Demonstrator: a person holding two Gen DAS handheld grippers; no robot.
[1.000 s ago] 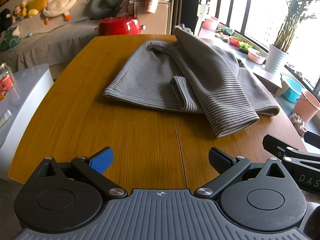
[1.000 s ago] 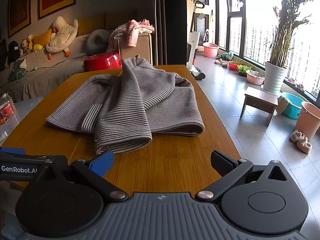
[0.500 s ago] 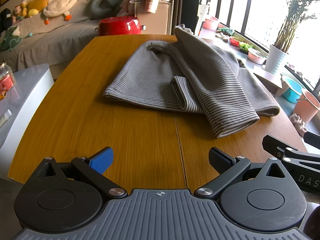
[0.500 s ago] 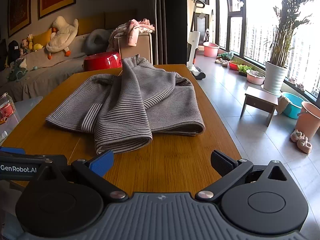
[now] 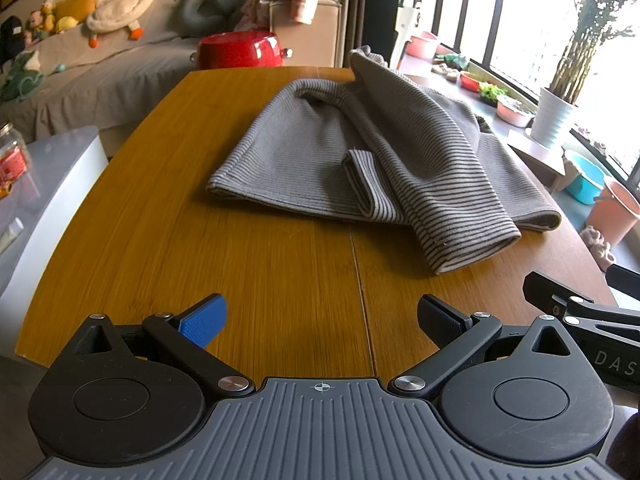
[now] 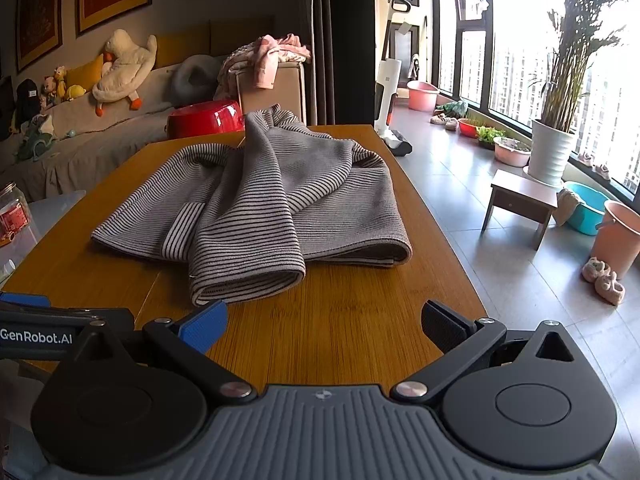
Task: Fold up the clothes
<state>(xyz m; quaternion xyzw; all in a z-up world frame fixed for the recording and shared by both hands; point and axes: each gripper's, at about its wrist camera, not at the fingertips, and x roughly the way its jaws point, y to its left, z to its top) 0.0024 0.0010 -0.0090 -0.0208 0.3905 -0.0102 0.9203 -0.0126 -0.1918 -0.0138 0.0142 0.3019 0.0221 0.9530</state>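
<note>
Striped grey garment (image 5: 360, 148): partly folded, lying on wooden table (image 5: 256, 264), frame centre. Left gripper (image 5: 320, 322): jaws wide apart, holding nothing, lower frame. Right gripper (image 6: 324, 326): same, nothing held, short of garment hem.

Grey knitted garment (image 5: 384, 160) showing thin dark horizontal stripes (paler ribbing at the cuff), lying on the honey-brown grained wooden table (image 5: 256, 264). Left gripper (image 5: 322, 320) and right gripper (image 6: 324, 320) each displaying one blue pad and one black pad. Glossy red round pot (image 5: 240, 50) standing out behind; white fluted planter (image 6: 551, 152) catching window light.
</note>
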